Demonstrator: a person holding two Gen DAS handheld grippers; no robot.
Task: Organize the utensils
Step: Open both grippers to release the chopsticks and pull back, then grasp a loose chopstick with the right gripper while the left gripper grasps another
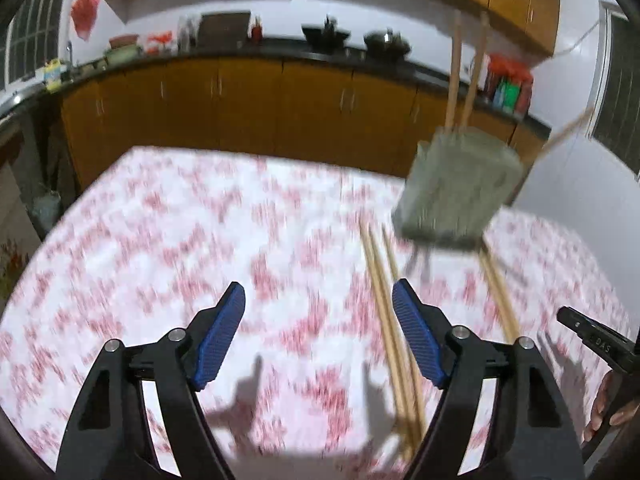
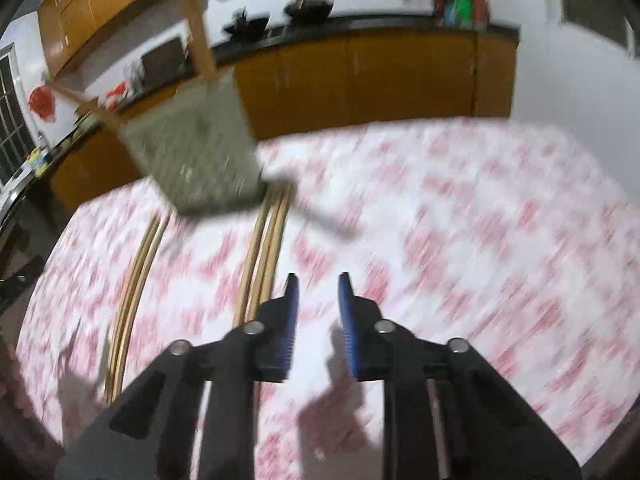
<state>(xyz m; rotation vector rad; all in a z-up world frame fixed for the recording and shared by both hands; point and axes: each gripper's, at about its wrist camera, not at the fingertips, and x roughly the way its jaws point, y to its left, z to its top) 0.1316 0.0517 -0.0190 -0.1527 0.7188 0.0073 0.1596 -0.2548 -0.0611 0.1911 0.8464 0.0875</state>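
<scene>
Left gripper (image 1: pixel 318 334): jaws wide, empty. Right gripper (image 2: pixel 318 312): jaws narrow, empty. Grey square utensil holder (image 1: pixel 456 188) at 1 o'clock; loose wooden chopsticks (image 1: pixel 394 328) on red-patterned tablecloth (image 1: pixel 160 248).

White tablecloth (image 1: pixel 200 240) blotched pink-red, tan chopsticks (image 1: pixel 394 344), grey-green holder (image 1: pixel 456 188), orange-brown cabinets (image 1: pixel 240 108).

- Grey square holder (image 1: pixel 456 192) (image 2: pixel 196 148), blurred, standing on tablecloth, a few chopsticks (image 1: pixel 466 76) upright or leaning inside.
- Loose wooden chopsticks lying flat in two bundles (image 1: pixel 394 328) (image 2: pixel 266 252), near holder's base.
</scene>
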